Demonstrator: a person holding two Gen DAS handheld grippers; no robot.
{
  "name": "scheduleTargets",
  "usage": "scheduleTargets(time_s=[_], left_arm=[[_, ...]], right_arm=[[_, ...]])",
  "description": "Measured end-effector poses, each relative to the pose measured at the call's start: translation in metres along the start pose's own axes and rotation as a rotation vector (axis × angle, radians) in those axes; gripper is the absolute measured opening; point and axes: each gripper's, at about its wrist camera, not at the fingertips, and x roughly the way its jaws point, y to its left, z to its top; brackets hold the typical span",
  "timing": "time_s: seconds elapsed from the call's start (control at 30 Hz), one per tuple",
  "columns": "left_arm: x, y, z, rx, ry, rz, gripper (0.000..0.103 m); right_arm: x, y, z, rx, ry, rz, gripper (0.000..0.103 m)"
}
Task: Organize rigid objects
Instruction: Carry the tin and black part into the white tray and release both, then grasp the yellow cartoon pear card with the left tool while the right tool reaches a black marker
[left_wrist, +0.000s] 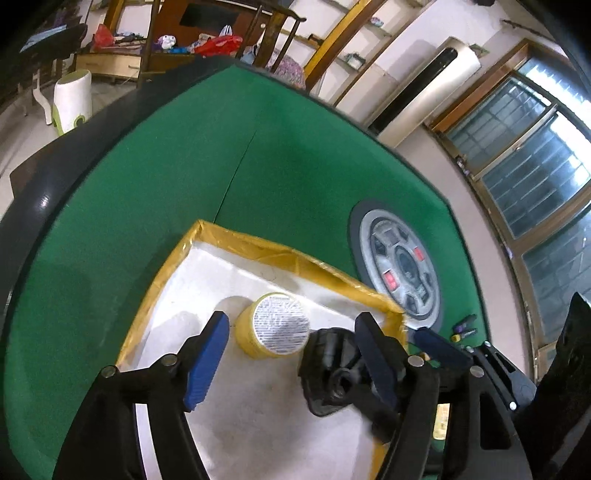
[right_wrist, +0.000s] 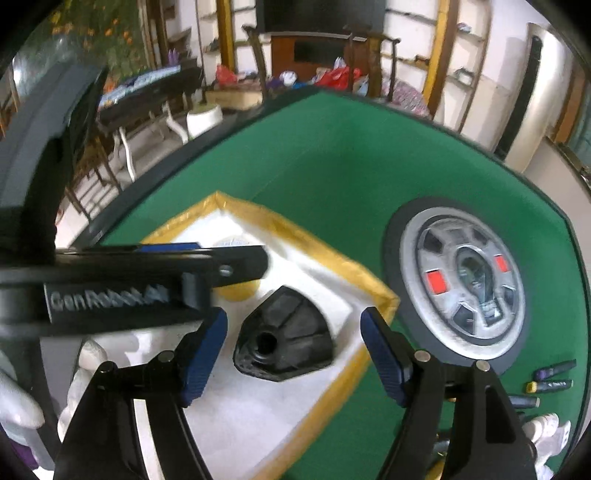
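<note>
Green felt table (right_wrist: 332, 166) fills the centre, cluttered shelves upper left. Yellow-rimmed white tray (left_wrist: 258, 424) holds a yellow tub (left_wrist: 273, 326) on its side, label end up-frame, beside a black fitting (right_wrist: 286, 336). Left gripper (left_wrist: 291, 354) and right gripper (right_wrist: 293, 350) both gape wide, gripping nothing.

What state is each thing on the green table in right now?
Yellow-taped white tray: on the felt, holding two items.
Yellow round tin: tipped on its side in the tray, printed end showing.
Black angular plastic part: lying flat in the tray.
Left gripper: open, gripping nothing.
Right gripper: open, over the black part.
Small markers: lying loose on the felt.

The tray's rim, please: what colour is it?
Yellow tape on the tray's rim, clearest in the right wrist view.
</note>
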Motion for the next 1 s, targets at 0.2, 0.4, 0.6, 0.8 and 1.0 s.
scheduleTargets(time_s=[0.2, 0.4, 0.6, 0.8, 1.0], left_arm=[[-0.038, -0.021, -0.014, 0.038, -0.044, 0.017, 0.081], [-0.066, -0.066, -0.055, 0.114, -0.046, -0.078, 0.092], [-0.048, -0.111, -0.095, 0.204, 0.022, -0.118, 0.096], [0.004, -0.154, -0.137, 0.306, 0.119, -0.061, 0.096], [0.038, -0.186, -0.164, 0.450, 0.101, 0.063, 0.096]], right_arm=[[-0.053, -0.032, -0.019, 0.092, -0.096, 0.009, 0.078], [-0.094, -0.085, -0.073, 0.218, -0.132, 0.014, 0.081], [-0.121, -0.165, -0.148, 0.455, -0.158, -0.036, 0.081], [-0.138, -0.231, -0.216, 0.670, -0.170, -0.088, 0.081], [-0.140, -0.251, -0.245, 0.726, -0.185, -0.065, 0.081]])
